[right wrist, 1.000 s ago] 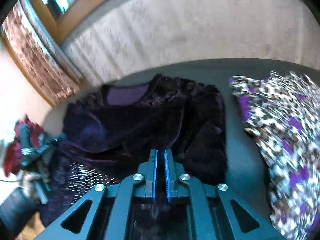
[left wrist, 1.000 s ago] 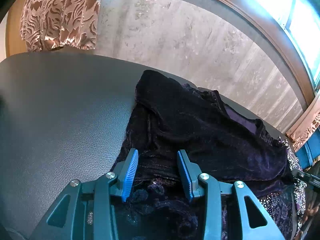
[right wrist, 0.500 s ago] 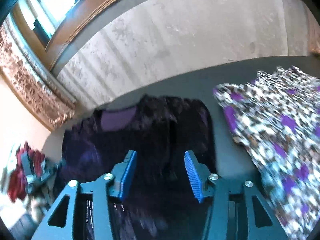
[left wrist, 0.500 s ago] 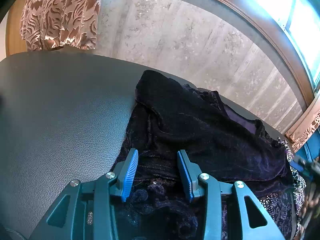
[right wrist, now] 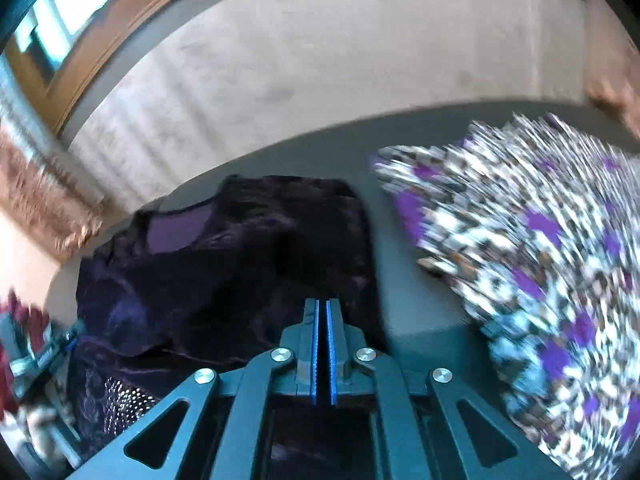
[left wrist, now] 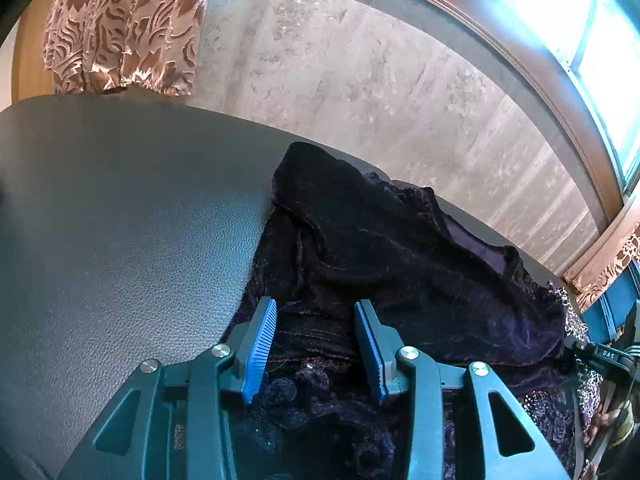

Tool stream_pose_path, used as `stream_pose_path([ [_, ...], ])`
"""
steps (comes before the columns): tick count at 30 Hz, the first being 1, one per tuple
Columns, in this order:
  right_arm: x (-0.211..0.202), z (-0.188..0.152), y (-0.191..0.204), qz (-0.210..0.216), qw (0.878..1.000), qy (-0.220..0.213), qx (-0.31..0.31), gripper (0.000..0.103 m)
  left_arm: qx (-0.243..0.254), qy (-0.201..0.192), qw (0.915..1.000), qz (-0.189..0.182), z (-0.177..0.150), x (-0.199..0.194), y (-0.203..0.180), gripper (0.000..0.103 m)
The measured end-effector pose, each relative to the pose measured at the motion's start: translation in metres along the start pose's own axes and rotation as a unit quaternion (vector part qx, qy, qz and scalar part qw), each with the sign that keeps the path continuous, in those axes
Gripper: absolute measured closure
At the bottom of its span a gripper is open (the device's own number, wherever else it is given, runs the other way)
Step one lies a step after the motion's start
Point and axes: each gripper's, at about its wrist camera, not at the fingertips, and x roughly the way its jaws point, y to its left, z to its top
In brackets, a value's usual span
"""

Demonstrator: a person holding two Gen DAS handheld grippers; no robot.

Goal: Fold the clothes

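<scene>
You had two tools: the left tool (left wrist: 314,346) and the right tool (right wrist: 322,350), each with two blue ribbed pads. Two garments lay on the one dark bench (left wrist: 120,208): one dark purple velvet garment (left wrist: 400,264) and one leopard-print garment with purple patches (right wrist: 540,248). Behind the bench you had one window (left wrist: 580,32) and two patterned brown curtains, one at the far left (left wrist: 120,28) and one at the right edge (left wrist: 612,268). One red-sleeved arm (right wrist: 24,320) showed, blurred.
</scene>
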Motion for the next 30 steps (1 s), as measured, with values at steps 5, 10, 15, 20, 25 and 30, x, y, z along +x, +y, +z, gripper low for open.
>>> stream_pose_path([
  [5,-0.012,-0.001,0.010,0.064,0.998,-0.004,0.002,0.034,-0.026,0.001,0.9996,-0.012,-0.004,-0.010,0.008,0.062],
  [10,0.000,-0.003,0.042,0.072,0.995,0.000,-0.063,0.028,-0.007,0.005,0.9999,-0.007,0.010,-0.024,0.010,0.058],
  [15,0.029,-0.009,0.056,0.043,0.993,0.023,-0.105,0.028,0.027,0.006,0.9994,0.022,0.045,-0.012,0.007,0.055],
  [20,0.034,-0.016,0.053,0.042,0.993,0.024,-0.106,0.028,0.007,0.057,0.9975,0.041,0.071,0.037,0.020,0.054],
  [25,0.037,-0.020,0.045,0.079,0.993,0.009,-0.087,0.015,-0.048,0.078,0.9935,-0.067,0.087,0.057,0.029,0.060],
  [30,0.042,-0.024,0.060,0.068,0.991,0.012,-0.116,0.003,0.009,0.033,0.9977,-0.059,0.090,0.025,0.011,0.097],
])
